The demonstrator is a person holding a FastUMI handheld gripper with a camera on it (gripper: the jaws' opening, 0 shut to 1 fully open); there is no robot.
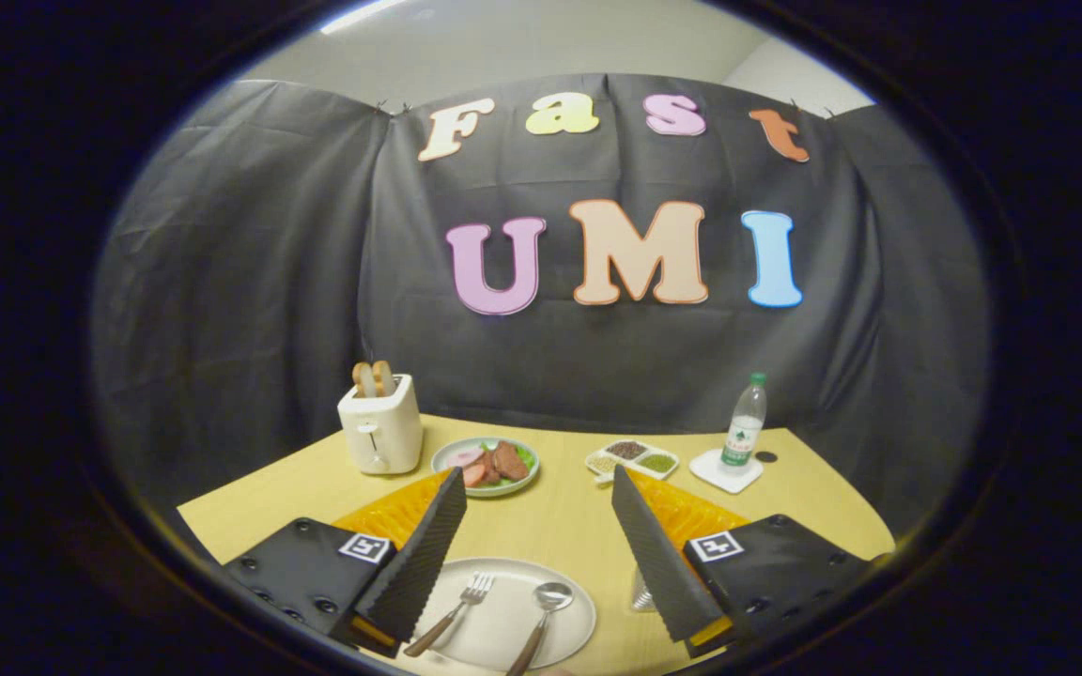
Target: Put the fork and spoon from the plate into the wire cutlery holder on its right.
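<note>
The gripper [538, 554] hangs above the near edge of the table [560, 526] with its fingers spread wide and nothing between them. Low in the frame, in the gap between the fingers, sits the plate [569, 629]. On it lie the fork [455, 612], tines pointing away, and just to its right the spoon [539, 615], bowl pointing away; the two lie side by side, apart, handles toward the camera. The holder [640, 593] is only a sliver of wire just right of the plate, mostly hidden behind the right finger, so its opening cannot be judged from here.

My reading is that the task is at its start: both pieces are on the plate and neither is grasped. The next move calls for lowering the tongs toward one handle, lining the fingers across it, and closing. The fork looks the easier first pick, as it lies farther from the holder. The thin handles flat on the plate may slip.

Farther up the frame, mid-table, stand a toaster [380, 434] with bread at left, a dish [486, 465] of meat and greens beside it, a tray [632, 459] of seasonings to the right, and a bottle [745, 424] on a coaster [725, 472] farther right. All are well apart from the plate and should not hinder the move.
</note>
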